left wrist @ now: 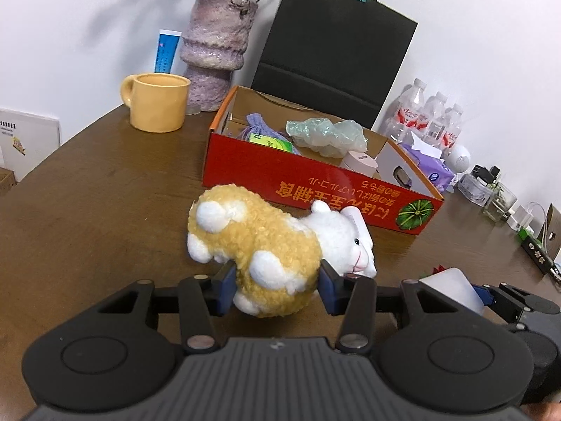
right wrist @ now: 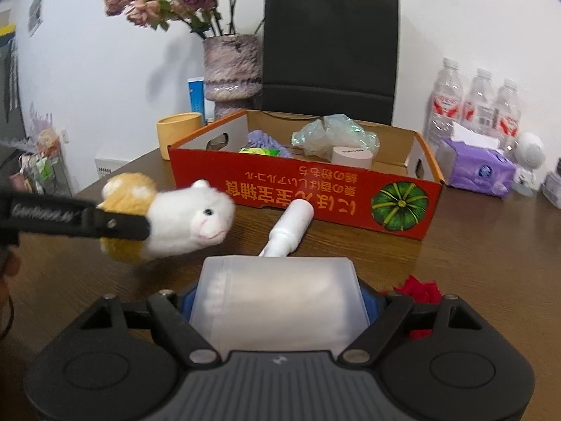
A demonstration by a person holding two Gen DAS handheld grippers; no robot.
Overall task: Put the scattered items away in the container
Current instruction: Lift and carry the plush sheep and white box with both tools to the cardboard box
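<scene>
My left gripper (left wrist: 277, 280) is shut on a tan-and-white plush sheep (left wrist: 266, 242), held just above the brown table in front of the red cardboard box (left wrist: 315, 182). The right wrist view shows the sheep (right wrist: 189, 217) at the left, with a black finger (right wrist: 105, 224) of the left gripper across it. My right gripper (right wrist: 280, 303) is shut on the translucent head of a lint roller (right wrist: 277, 280), whose white handle (right wrist: 291, 228) points at the box (right wrist: 315, 189). Inside the box lie a purple pouch (left wrist: 261, 126), a green packet (left wrist: 270, 142), crumpled plastic wrap (left wrist: 326, 137) and a white jar (left wrist: 361, 163).
A red crumpled item (right wrist: 419, 289) lies on the table by my right gripper. Behind the box stand a yellow mug (left wrist: 157, 101), a purple vase (left wrist: 214, 52) and a black paper bag (left wrist: 336, 45). Water bottles (right wrist: 477, 105) and a purple tissue pack (right wrist: 477, 168) sit at the right.
</scene>
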